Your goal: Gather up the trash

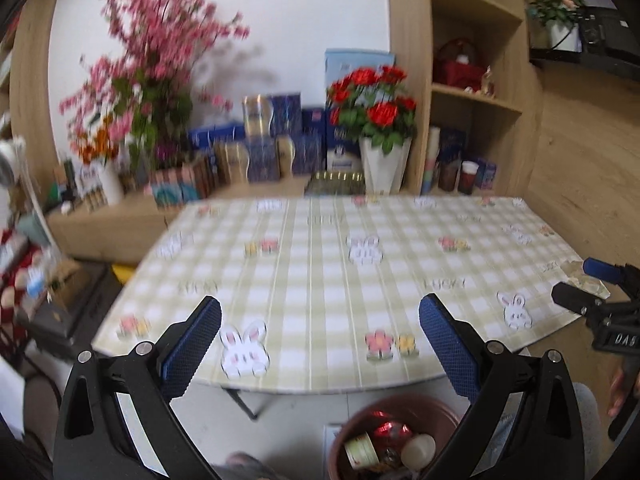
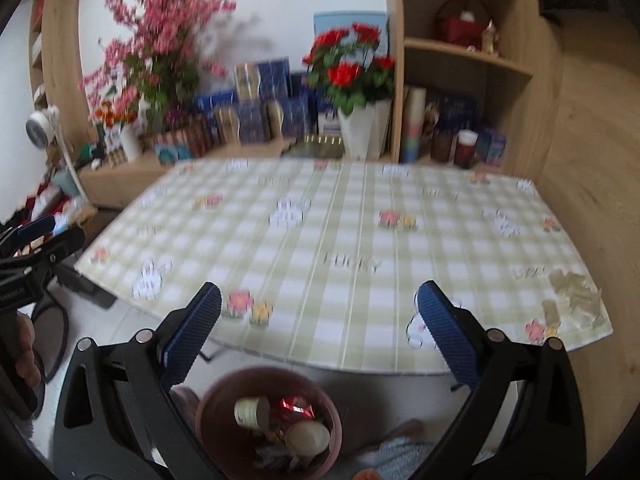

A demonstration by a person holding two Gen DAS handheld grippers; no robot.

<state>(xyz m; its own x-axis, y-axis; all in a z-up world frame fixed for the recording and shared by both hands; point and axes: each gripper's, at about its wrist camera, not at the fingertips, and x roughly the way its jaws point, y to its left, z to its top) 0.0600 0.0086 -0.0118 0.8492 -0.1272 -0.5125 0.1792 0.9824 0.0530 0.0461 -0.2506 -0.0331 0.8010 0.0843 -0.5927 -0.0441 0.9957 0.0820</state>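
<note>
A brown round bin (image 1: 400, 436) (image 2: 268, 424) stands on the floor under the table's near edge, holding a paper cup (image 2: 253, 412), a red foil wrapper (image 2: 294, 405) and other scraps. A clear crumpled plastic wrapper (image 2: 574, 296) lies at the table's right corner, also in the left wrist view as the wrapper (image 1: 580, 276). My left gripper (image 1: 320, 332) hangs open above the table's near edge with nothing between its fingers. My right gripper (image 2: 320, 320) is open too, empty, left of the wrapper. Each gripper shows at the other view's edge.
The table (image 2: 340, 240) wears a green checked cloth with bunny and flower prints. Behind it a low shelf carries blue boxes (image 1: 280, 136), a red rose pot (image 1: 380, 120) and pink blossoms (image 1: 152, 52). A wooden bookcase (image 1: 472, 80) stands at the back right.
</note>
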